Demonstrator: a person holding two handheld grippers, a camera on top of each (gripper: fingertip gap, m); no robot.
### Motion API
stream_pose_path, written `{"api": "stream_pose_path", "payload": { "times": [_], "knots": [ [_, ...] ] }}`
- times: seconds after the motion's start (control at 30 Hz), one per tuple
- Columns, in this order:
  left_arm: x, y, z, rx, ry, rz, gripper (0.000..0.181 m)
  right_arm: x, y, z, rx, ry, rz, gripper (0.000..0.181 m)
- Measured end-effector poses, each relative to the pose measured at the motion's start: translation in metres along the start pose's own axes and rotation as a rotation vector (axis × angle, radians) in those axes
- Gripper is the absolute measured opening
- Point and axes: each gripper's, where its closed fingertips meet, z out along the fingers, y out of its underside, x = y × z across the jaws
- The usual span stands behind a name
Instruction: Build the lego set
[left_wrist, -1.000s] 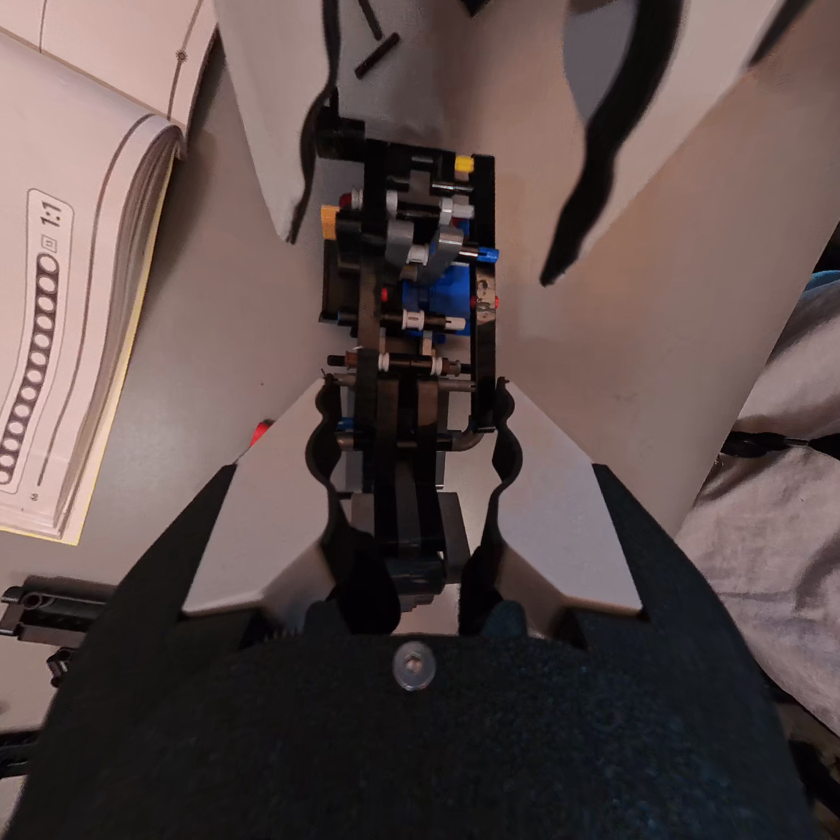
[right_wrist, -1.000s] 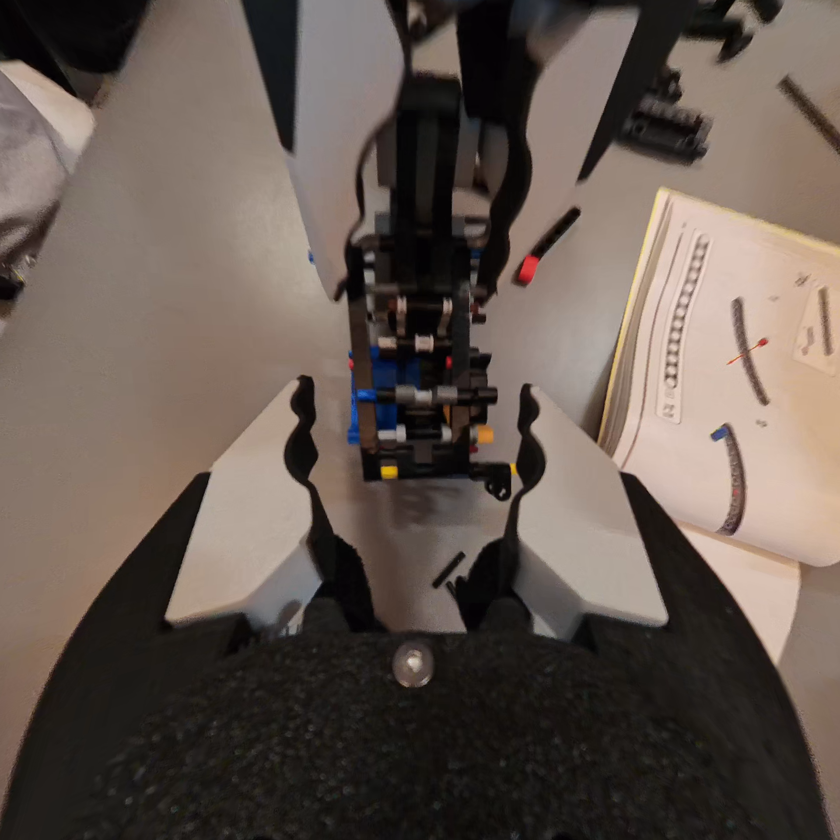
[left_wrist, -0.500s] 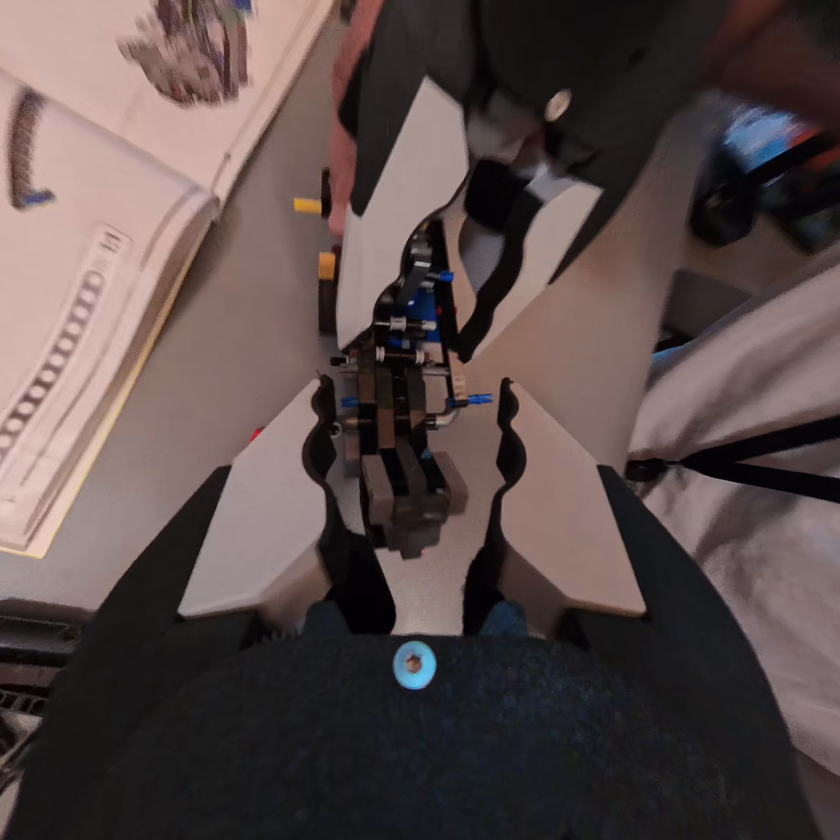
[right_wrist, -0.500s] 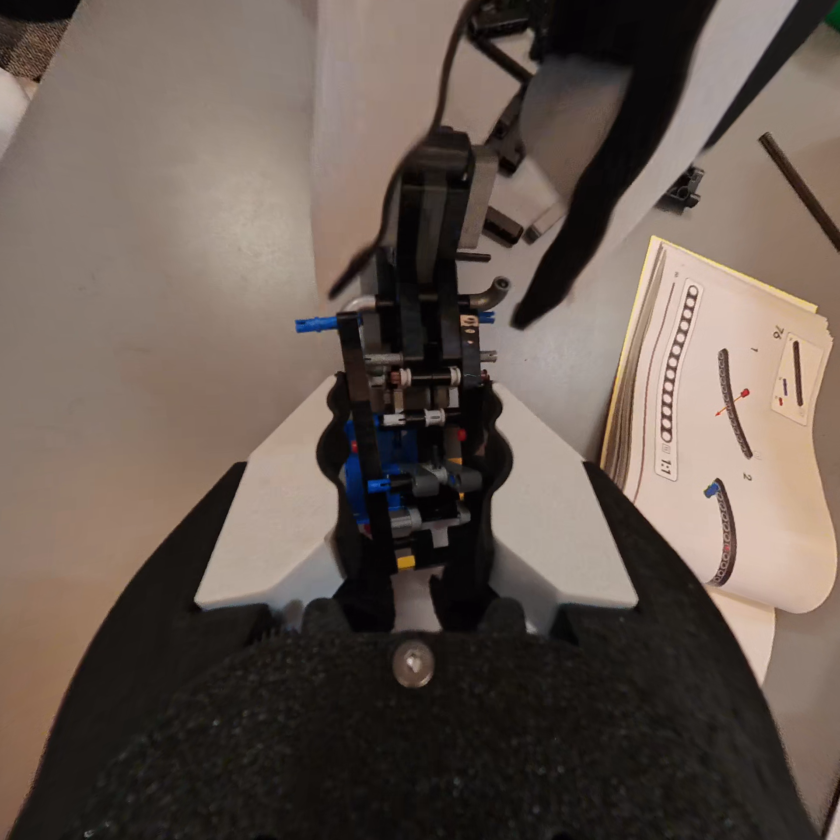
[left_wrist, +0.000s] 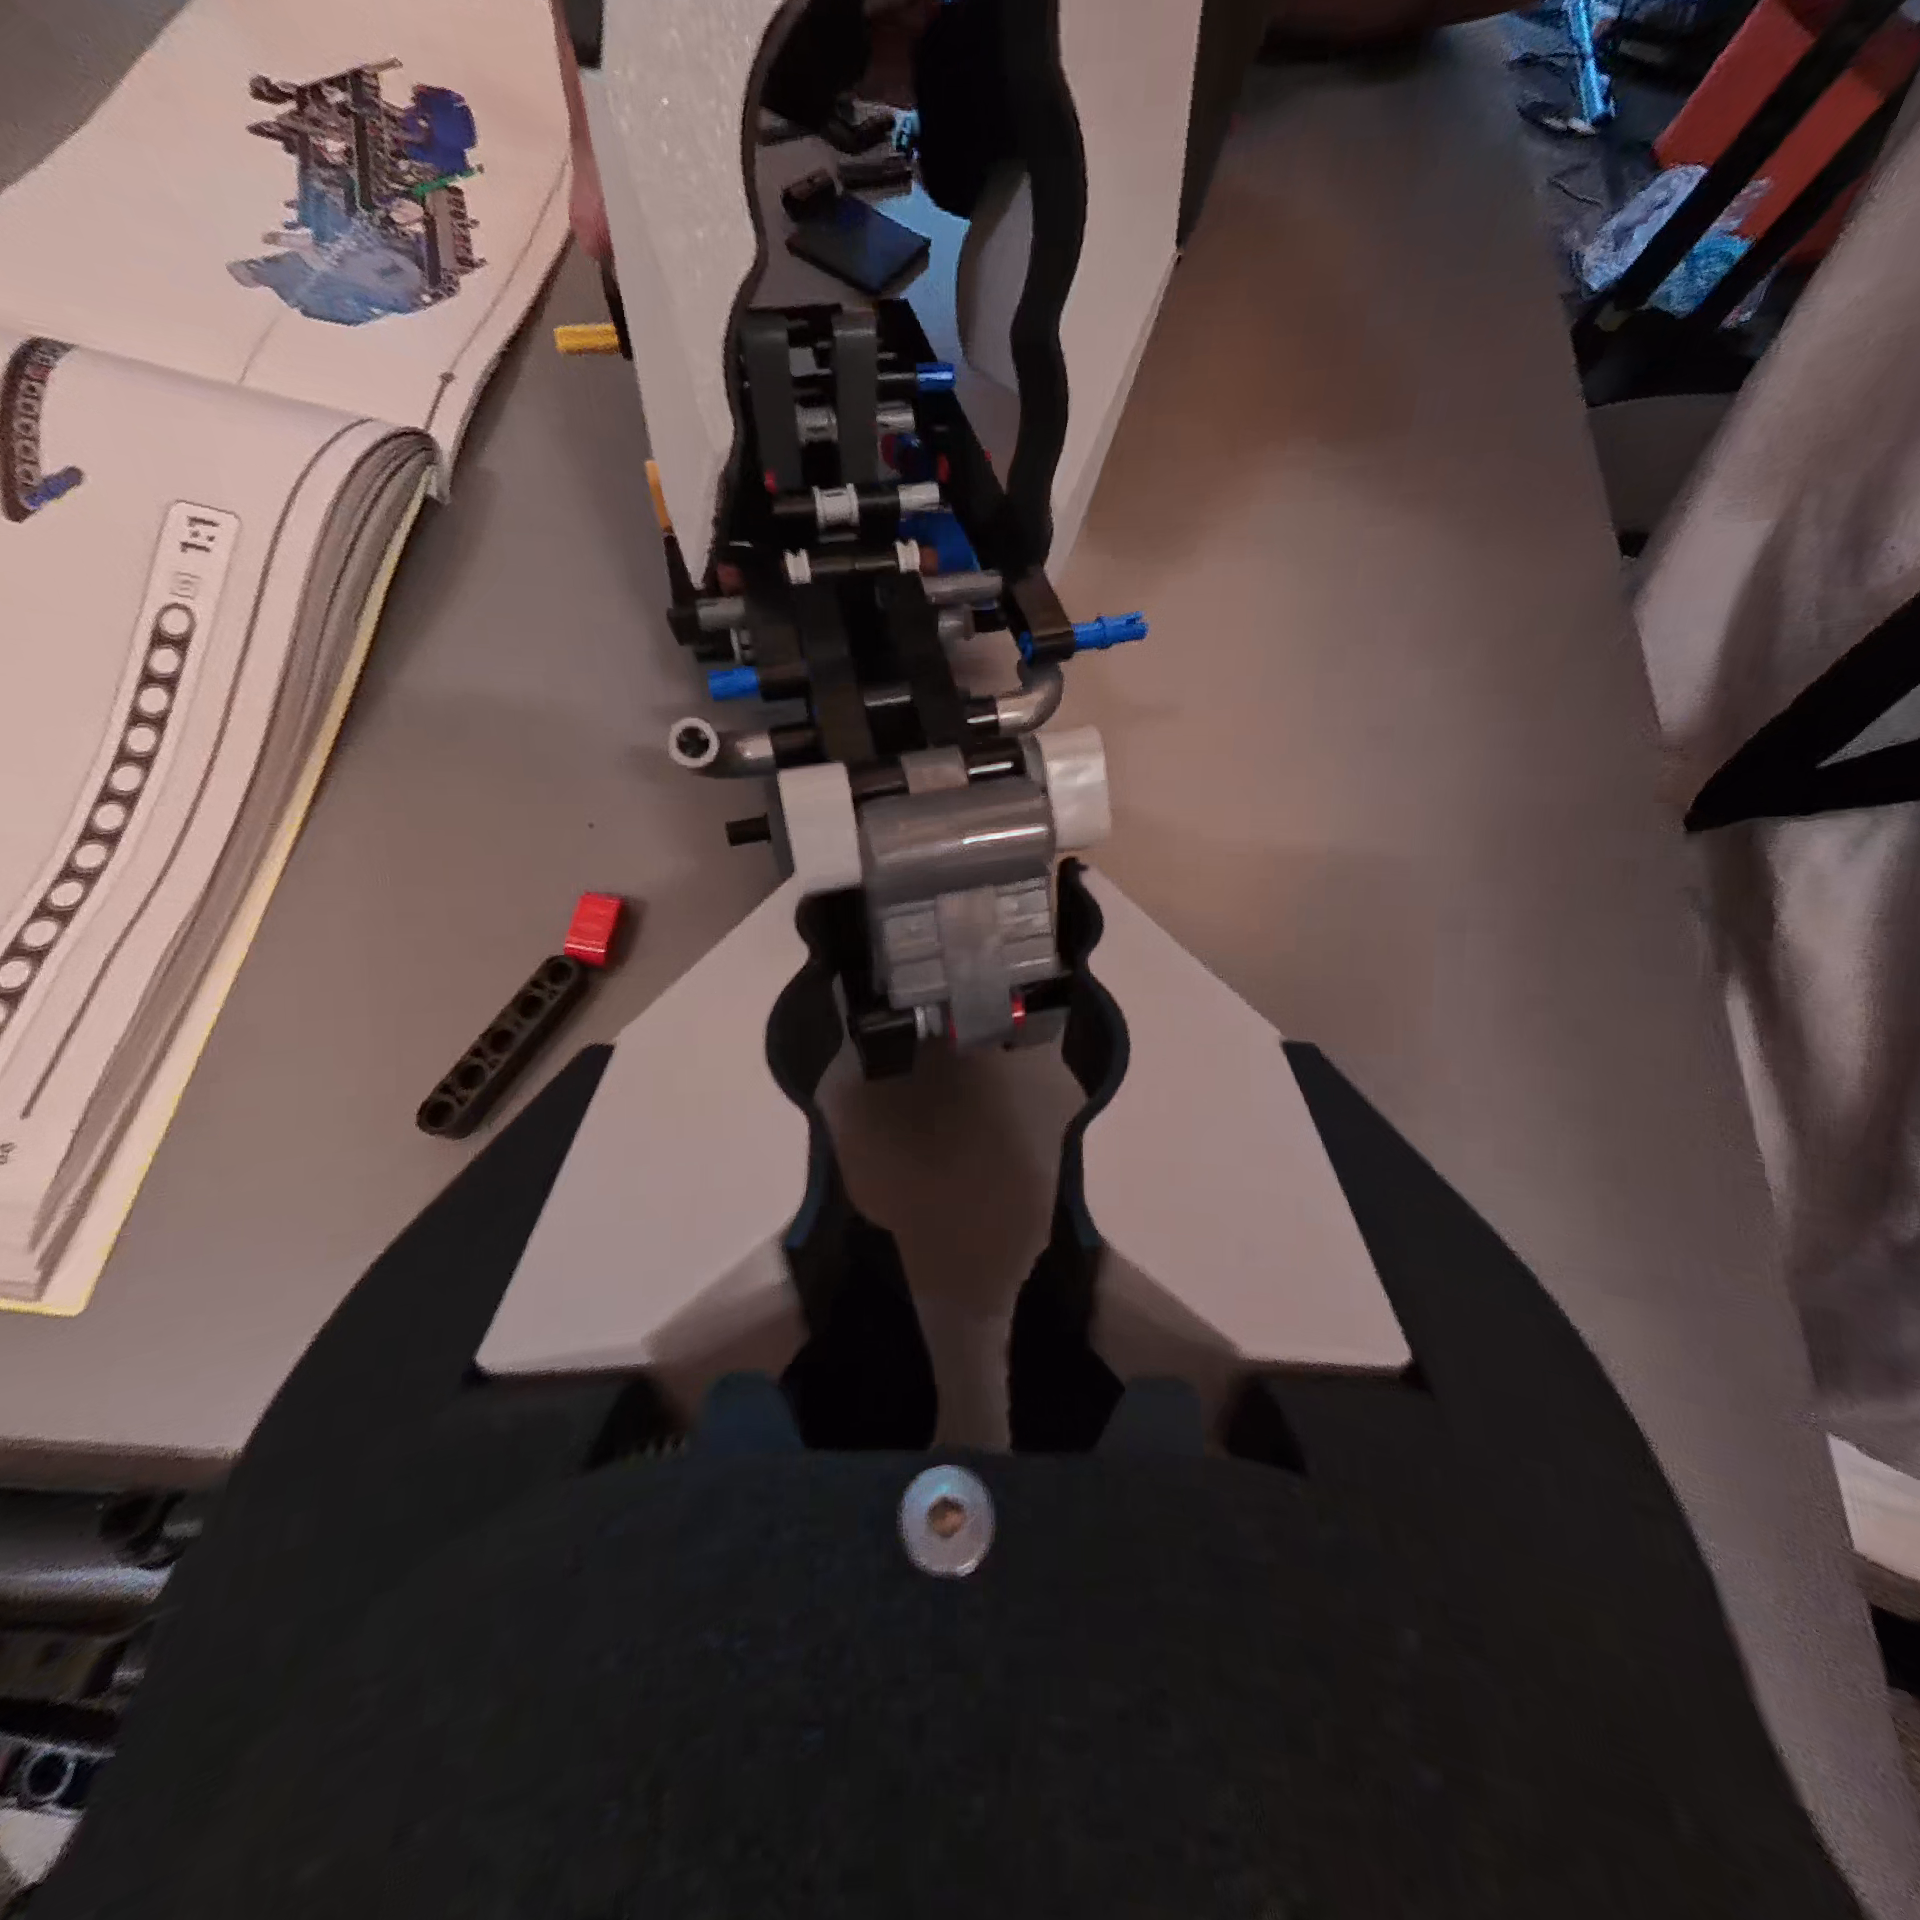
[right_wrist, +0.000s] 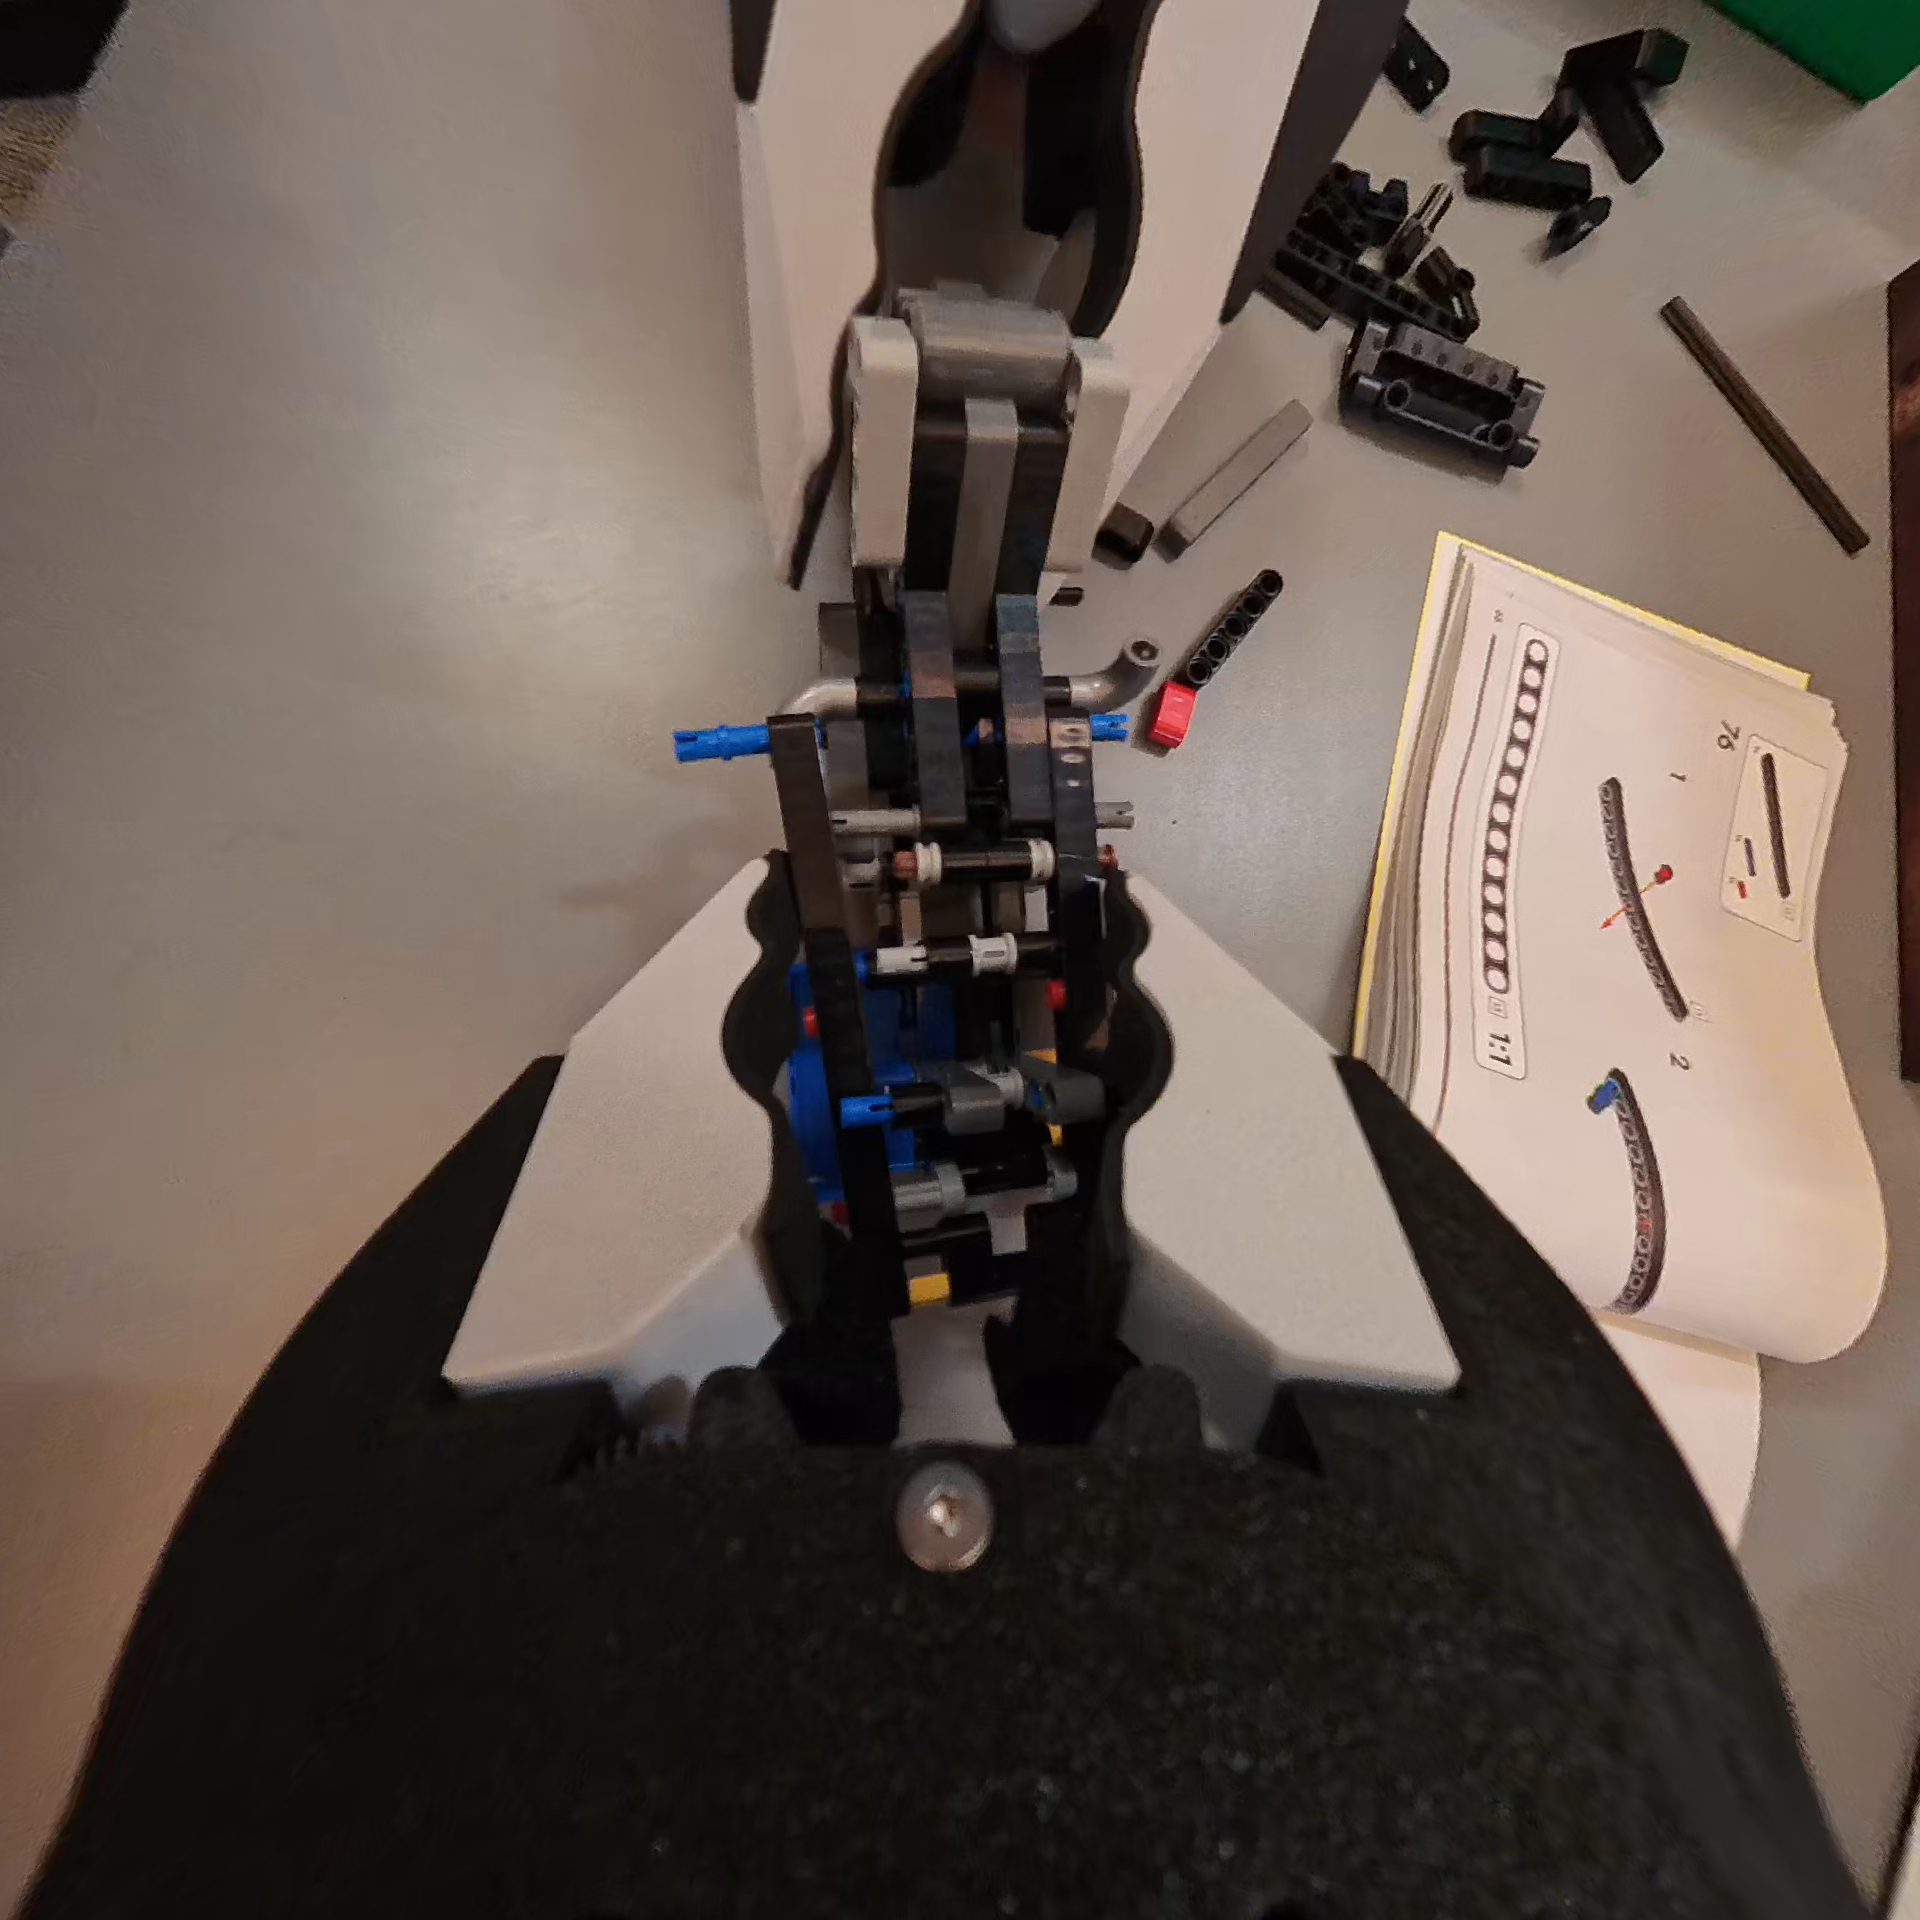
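Lego assembly (right_wrist: 956, 914): long, narrow build of black beams with blue pins, grey axles and a blue core, raised above the grey table (right_wrist: 364, 520) and spanning between the two grippers; right gripper (right_wrist: 951, 914): clenched on the blue-cored end of the assembly, both fingers pressed against its black side beams, the build seated deep between them; left gripper (left_wrist: 940, 935): fingers set just either side of the grey and white block at the assembly's opposite end, seemingly touching it, though whether it truly grasps cannot be told; in the left wrist view the right gripper (left_wrist: 883, 540) appears opposite, closed around the far part of the build; in the right wrist view the left gripper (right_wrist: 977, 312) appears at the top, at the grey block. Instruction booklet (right_wrist: 1621, 935): lying open on the table beside the assembly, pages showing curved-beam diagrams. Short black beam (left_wrist: 499, 1044): flat on the table between booklet and left gripper, with a small red piece (left_wrist: 592, 923) just beside its end. Loose black parts (right_wrist: 1434, 281): heaped on the table beyond the booklet; a grey bar (right_wrist: 1236, 478) and a long black axle (right_wrist: 1766, 426) lie near them. Yellow pin (left_wrist: 584, 337): on the table by the booklet's edge. Pale cloth (left_wrist: 1808, 831): at the table's right side in the left wrist view.
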Motion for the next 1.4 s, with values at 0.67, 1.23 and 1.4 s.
{"api": "stream_pose_path", "payload": {
  "times": [0.67,1.23,1.4],
  "knots": [
    [-0.013,-0.003,0.000,0.054,-0.083,-0.126,0.036,0.018,-0.011,-0.010,0.029,0.534,-0.480,0.028],
    [-0.016,-0.004,0.001,0.051,-0.135,-0.100,0.035,0.005,0.001,-0.026,-0.064,0.737,-0.616,0.023],
    [-0.016,-0.005,0.002,0.051,-0.158,-0.087,0.036,0.006,-0.005,-0.020,-0.040,0.813,-0.642,0.013]
  ]
}}
